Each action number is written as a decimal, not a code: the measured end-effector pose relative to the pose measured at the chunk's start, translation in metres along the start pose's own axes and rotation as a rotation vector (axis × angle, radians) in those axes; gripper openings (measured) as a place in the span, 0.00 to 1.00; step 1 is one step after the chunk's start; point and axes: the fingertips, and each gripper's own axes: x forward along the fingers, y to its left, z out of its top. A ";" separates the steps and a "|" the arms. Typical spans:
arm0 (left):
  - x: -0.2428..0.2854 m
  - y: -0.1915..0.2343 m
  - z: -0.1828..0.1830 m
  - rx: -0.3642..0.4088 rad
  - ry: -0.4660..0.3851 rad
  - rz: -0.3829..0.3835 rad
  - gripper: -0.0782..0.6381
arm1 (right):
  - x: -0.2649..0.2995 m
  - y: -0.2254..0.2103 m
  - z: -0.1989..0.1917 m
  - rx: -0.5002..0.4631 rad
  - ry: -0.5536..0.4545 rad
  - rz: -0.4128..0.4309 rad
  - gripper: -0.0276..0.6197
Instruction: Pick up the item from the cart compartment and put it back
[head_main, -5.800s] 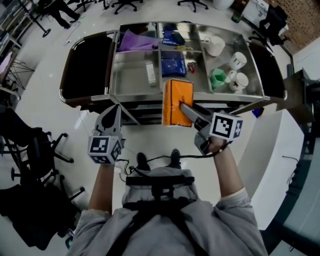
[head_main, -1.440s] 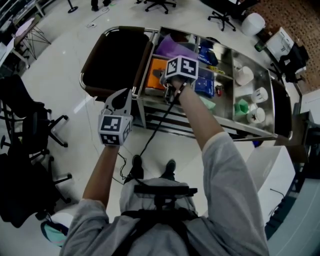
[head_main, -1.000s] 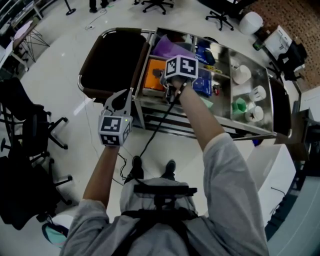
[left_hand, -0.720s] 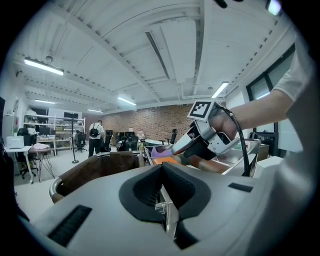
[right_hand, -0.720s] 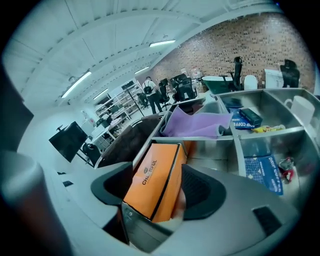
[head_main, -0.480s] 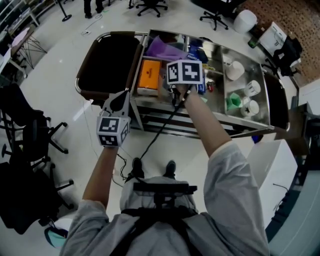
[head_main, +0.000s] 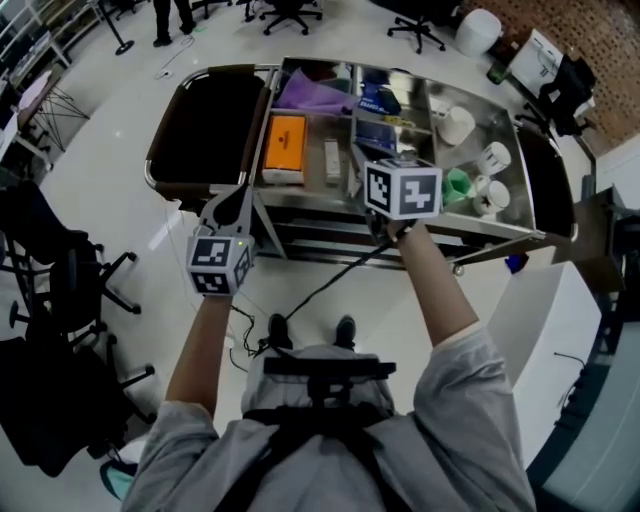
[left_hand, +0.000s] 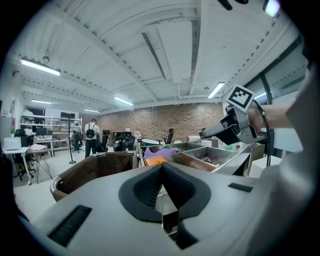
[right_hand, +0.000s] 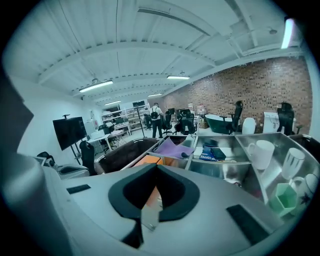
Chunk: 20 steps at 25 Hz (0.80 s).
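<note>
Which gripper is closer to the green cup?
Right. The right gripper, empty jaws closing shut, hovers over the cart's front edge just left of the green cup; the left gripper hangs outside the cart's front, far off to the left.

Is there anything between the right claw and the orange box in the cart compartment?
Only a slim white item, lying low in the same compartment beside the orange box, on the right claw side. From above, the box looks uncovered.

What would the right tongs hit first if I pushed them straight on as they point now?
Probably the orange box in the cart's left compartment; it shows just past the shut right tongs. Depth is unclear.
</note>
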 end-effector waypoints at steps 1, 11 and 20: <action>-0.002 -0.001 -0.001 0.001 0.002 -0.001 0.12 | -0.008 -0.003 -0.003 -0.002 -0.012 -0.002 0.06; -0.020 -0.008 -0.015 -0.013 0.037 -0.003 0.12 | -0.084 -0.052 -0.053 0.031 -0.096 -0.098 0.06; -0.030 -0.010 -0.024 -0.032 0.051 -0.006 0.12 | -0.118 -0.061 -0.083 0.040 -0.102 -0.146 0.05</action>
